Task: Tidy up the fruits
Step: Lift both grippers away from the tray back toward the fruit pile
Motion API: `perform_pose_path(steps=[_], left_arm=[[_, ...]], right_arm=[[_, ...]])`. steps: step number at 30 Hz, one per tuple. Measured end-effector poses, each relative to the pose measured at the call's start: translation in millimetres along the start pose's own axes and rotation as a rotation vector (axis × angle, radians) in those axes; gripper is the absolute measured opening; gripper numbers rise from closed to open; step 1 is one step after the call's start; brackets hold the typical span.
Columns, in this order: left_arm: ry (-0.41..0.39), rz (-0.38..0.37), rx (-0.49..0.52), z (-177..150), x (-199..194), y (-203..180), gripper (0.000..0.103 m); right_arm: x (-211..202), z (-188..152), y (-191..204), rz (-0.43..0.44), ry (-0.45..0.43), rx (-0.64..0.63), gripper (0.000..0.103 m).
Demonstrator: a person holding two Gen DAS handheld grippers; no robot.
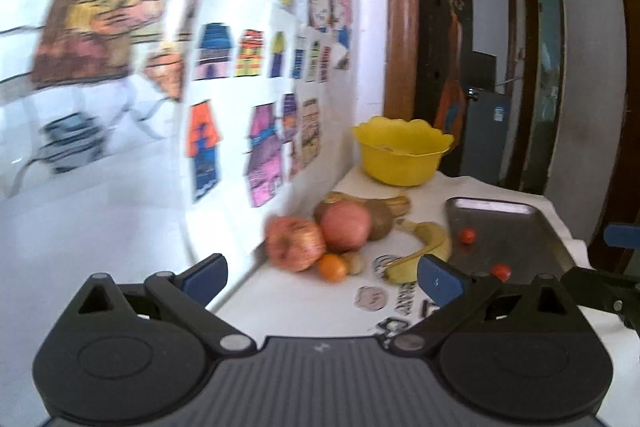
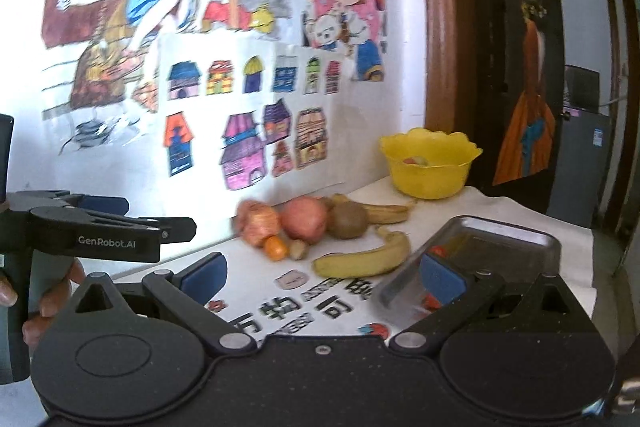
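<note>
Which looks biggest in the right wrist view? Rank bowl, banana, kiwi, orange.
1. bowl, though farthest away
2. banana, nearly as wide, nearer the camera, so unsure against the bowl
3. kiwi
4. orange

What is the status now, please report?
Left gripper open, right gripper open, both empty. Fruit pile and banana on table, untouched; yellow bowl behind. Path clear.
</note>
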State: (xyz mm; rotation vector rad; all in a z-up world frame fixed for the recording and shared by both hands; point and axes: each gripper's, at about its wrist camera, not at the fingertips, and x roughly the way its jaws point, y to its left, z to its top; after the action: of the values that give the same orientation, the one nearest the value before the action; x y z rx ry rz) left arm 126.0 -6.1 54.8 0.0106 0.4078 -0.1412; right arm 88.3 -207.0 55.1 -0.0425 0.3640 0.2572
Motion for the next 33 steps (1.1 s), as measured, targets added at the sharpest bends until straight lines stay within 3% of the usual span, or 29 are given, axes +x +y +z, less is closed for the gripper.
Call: perform_pose_path(steps=[13,25,30,33], left_arm=[[0.060,0.031,0.008,-27.9,-16.4,33.2,0.103],[0.094,0.021,0.005,-31.4,-0.4,37.4,0.103],[0.110,0.013,0.018,-27.9,15.5,31.7,0.103],[0.114,-0.005,0.030,-23.4,24.7,25.7,0.103]], right_arm=[[12.9,-25.4,38.4,-0.039,0.136,-0.025,0.102],[33.6,-25.2,30.0,-0.036,0.180,-0.039,0.102],[47.2,-2.7,-1.6,0.076,0.191,0.119,0.102],[57.5,19.5,-16.3,0.108,0.152,0.142,0.102]])
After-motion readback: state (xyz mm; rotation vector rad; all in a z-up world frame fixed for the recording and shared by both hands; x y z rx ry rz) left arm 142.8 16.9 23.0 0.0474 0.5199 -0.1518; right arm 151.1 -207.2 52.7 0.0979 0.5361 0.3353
